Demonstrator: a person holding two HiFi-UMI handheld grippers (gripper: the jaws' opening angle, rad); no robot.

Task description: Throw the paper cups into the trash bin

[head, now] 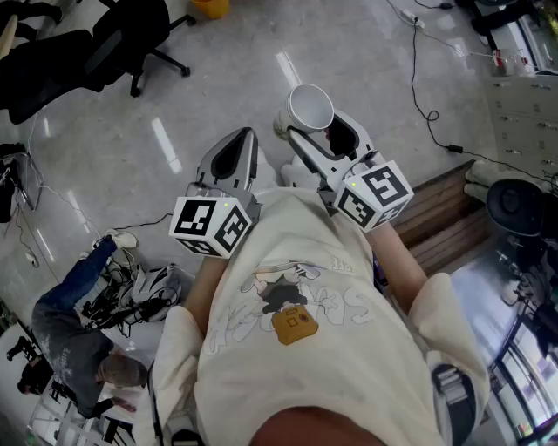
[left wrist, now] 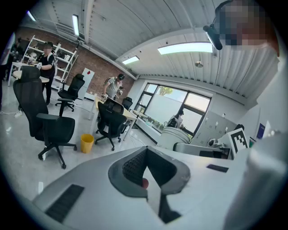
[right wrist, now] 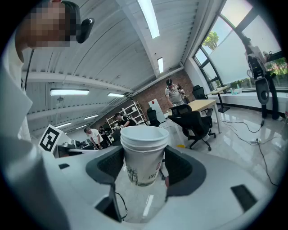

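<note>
We see right gripper (right wrist: pixel 144 164) clamped on stacked paper cups (right wrist: pixel 143 152), base hidden from above; left gripper (left wrist: pixel 146 167) jaws together, empty; yellow bin (head: pixel 209 7) cut by top edge, open floor (head: pixel 261 52) between

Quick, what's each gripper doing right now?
Left gripper: closed, empty.
Right gripper: closed on the stacked paper cups.

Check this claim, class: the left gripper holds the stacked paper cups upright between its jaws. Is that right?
No. The right gripper holds the stacked paper cups upright between its jaws, as the right gripper view shows; the left gripper is shut on nothing.
</note>
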